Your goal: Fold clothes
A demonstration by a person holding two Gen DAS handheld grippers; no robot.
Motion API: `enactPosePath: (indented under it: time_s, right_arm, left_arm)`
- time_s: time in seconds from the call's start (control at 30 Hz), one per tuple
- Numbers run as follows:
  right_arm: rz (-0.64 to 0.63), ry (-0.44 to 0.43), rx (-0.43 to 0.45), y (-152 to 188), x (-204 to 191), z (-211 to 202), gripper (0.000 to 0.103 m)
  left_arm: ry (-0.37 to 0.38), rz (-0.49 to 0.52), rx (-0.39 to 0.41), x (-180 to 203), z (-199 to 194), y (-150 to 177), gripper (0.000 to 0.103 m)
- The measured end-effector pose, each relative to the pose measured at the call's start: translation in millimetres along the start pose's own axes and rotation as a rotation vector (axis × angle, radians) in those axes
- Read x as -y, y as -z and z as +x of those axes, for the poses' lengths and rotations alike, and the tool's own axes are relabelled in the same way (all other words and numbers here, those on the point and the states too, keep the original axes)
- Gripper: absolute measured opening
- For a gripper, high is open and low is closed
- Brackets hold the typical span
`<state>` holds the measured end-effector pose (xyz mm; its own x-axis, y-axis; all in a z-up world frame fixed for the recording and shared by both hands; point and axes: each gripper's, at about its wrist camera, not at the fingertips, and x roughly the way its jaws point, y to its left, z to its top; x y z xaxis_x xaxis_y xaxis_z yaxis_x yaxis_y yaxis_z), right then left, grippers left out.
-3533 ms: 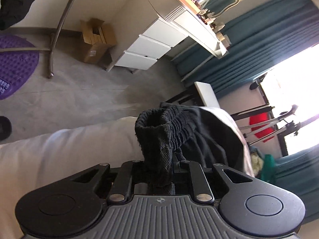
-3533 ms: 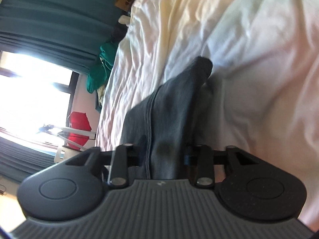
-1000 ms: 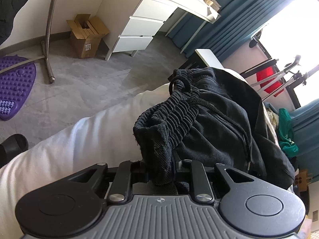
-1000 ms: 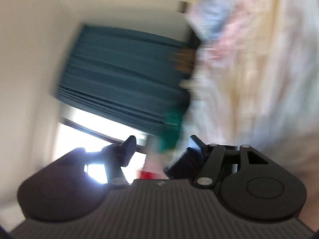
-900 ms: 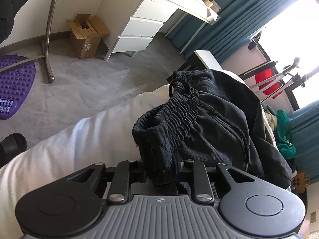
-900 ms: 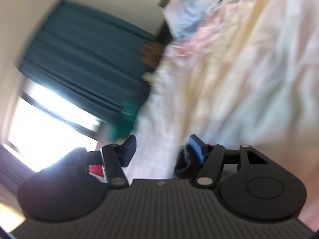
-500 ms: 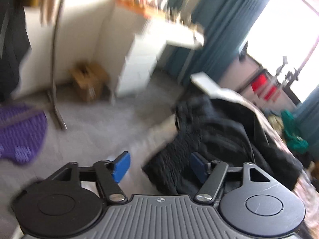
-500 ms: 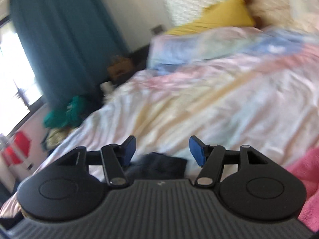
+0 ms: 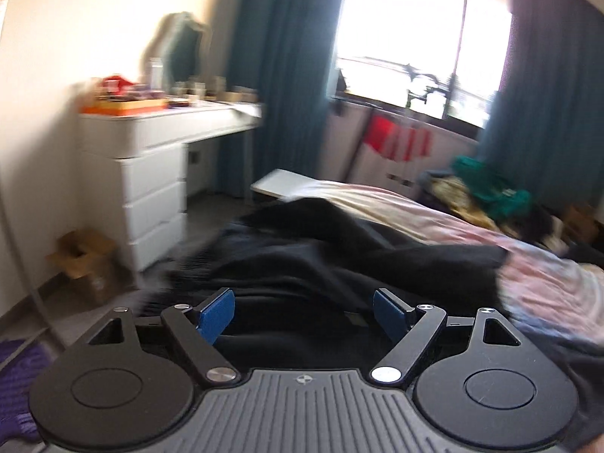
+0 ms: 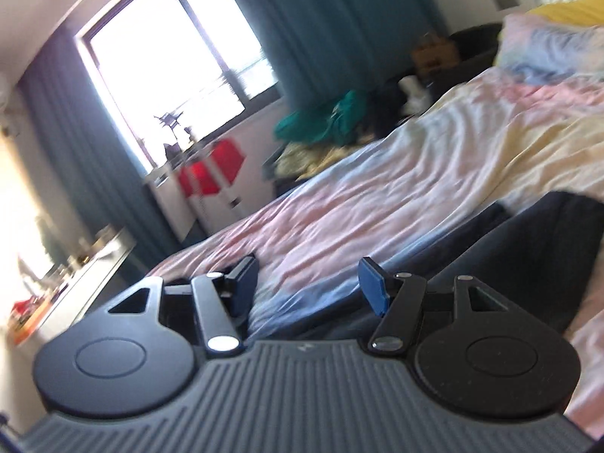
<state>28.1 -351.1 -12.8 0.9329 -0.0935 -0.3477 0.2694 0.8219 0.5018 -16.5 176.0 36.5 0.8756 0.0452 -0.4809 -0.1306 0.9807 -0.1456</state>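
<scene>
A dark pair of trousers (image 9: 321, 260) lies bunched on the near corner of the bed (image 9: 453, 226), its gathered waistband toward the left. My left gripper (image 9: 304, 315) hovers just above it, its jaws opening, blue pads wide apart and touching no cloth. In the right wrist view another part of the dark trousers (image 10: 536, 249) lies flat on the bed sheet (image 10: 377, 204) at the lower right. My right gripper (image 10: 309, 283) stands open above the sheet with nothing between its fingers.
A white dresser (image 9: 151, 173) with clutter on top stands at the left, a cardboard box (image 9: 85, 268) on the floor beside it. Teal curtains (image 9: 283, 75) frame a bright window. A heap of green and yellow clothes (image 10: 324, 128) lies past the bed. Pillows (image 10: 547, 41) are at the head.
My left gripper let go of the trousers' waistband, opened wide, rose and rolled upright. The right gripper stayed open while swinging and rolling from the curtains round to the bed.
</scene>
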Motion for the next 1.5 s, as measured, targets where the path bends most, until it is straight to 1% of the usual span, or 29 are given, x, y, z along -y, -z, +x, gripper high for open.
enactPosePath:
  time_s: [0.13,0.23,0.27,0.3,0.37,0.43,0.53,0.63,0.7,0.83,0.9,0.93,0.97,1.03,1.1,1.17,1.2,1.23,1.27,1.3,1.33,1.43,1.47,1.5]
  right_arm:
    - [-0.028,-0.053,-0.068,16.1,-12.7,9.6,0.062]
    - [-0.083,-0.091,-0.097,30.3,-31.0,10.6,0.050]
    - [-0.098,-0.104,-0.106,33.9,-35.3,12.2,0.042]
    - [-0.105,-0.113,-0.120,38.2,-38.2,14.4,0.031]
    - [-0.116,-0.126,-0.146,46.4,-41.9,19.0,0.021]
    - [-0.123,-0.137,-0.186,53.7,-42.4,25.8,0.017]
    - [-0.103,-0.143,-0.257,63.3,-39.9,41.7,0.017]
    - [-0.042,-0.156,-0.325,66.9,-42.6,72.1,0.019]
    - [0.039,-0.161,-0.359,67.7,-43.5,96.4,0.021]
    - [0.227,-0.210,-0.439,81.7,-49.6,160.8,0.027]
    - [0.318,-0.237,-0.475,94.1,-54.9,192.0,0.038]
    - [0.368,-0.248,-0.487,101.8,-57.7,206.4,0.040]
    - [0.400,-0.248,-0.492,107.6,-61.2,218.2,0.046]
    - [0.444,-0.234,-0.469,115.9,-69.9,237.6,0.046]
    - [0.501,-0.194,-0.411,120.4,-74.0,253.1,0.046]
    - [0.566,-0.163,-0.362,121.9,-72.9,265.3,0.045]
    - [0.580,-0.146,-0.342,120.3,-73.2,271.1,0.036]
    - [0.570,-0.106,-0.316,116.8,-75.2,274.6,0.024]
    - [0.533,-0.072,-0.282,110.9,-78.4,274.2,0.004]
    - [0.494,-0.038,-0.248,104.8,-81.6,273.6,0.003]
    - [0.452,-0.018,-0.195,94.8,-83.8,269.5,0.003]
    - [0.393,0.015,-0.037,52.9,-72.9,250.5,0.003]
    - [0.373,0.022,-0.021,39.4,-66.1,247.4,0.003]
    - [0.337,0.041,-0.032,26.8,-59.8,244.7,0.003]
  left_arm:
    - [0.088,0.019,-0.041,56.6,21.3,9.1,0.082]
    - [0.134,0.020,-0.057,95.1,34.6,14.3,0.082]
    - [0.139,0.029,-0.057,106.6,40.3,16.9,0.082]
    - [0.143,0.041,-0.056,117.8,46.2,19.5,0.082]
    - [0.147,0.064,-0.057,134.4,57.0,27.1,0.082]
    - [0.152,0.089,-0.067,143.5,68.5,34.2,0.082]
    - [0.157,0.135,-0.085,150.0,83.2,42.9,0.082]
    - [0.156,0.137,-0.104,146.6,98.8,46.4,0.082]
    - [0.163,0.127,-0.114,139.6,111.5,47.0,0.082]
    - [0.152,0.134,-0.143,125.5,131.9,51.0,0.082]
    - [0.132,0.131,-0.143,118.1,139.5,51.8,0.082]
    - [0.121,0.123,-0.141,112.4,142.5,51.6,0.082]
    - [0.122,0.108,-0.148,108.5,147.3,51.8,0.082]
    - [0.129,0.077,-0.167,101.6,157.8,52.3,0.082]
    - [0.166,0.051,-0.185,97.0,166.8,55.1,0.082]
    - [0.203,0.052,-0.192,94.4,174.2,59.6,0.082]
    - [0.205,0.059,-0.198,94.1,177.9,61.3,0.081]
    - [0.205,0.067,-0.204,94.0,181.7,62.9,0.081]
    - [0.212,0.070,-0.209,94.2,184.2,64.1,0.081]
    - [0.218,0.068,-0.212,93.3,185.8,64.6,0.081]
    - [0.224,0.065,-0.215,92.2,187.2,65.1,0.081]
    - [0.227,0.055,-0.214,91.3,185.9,64.5,0.081]
    - [0.227,0.052,-0.213,91.3,184.9,64.2,0.081]
    - [0.228,0.047,-0.213,92.5,182.8,63.9,0.081]
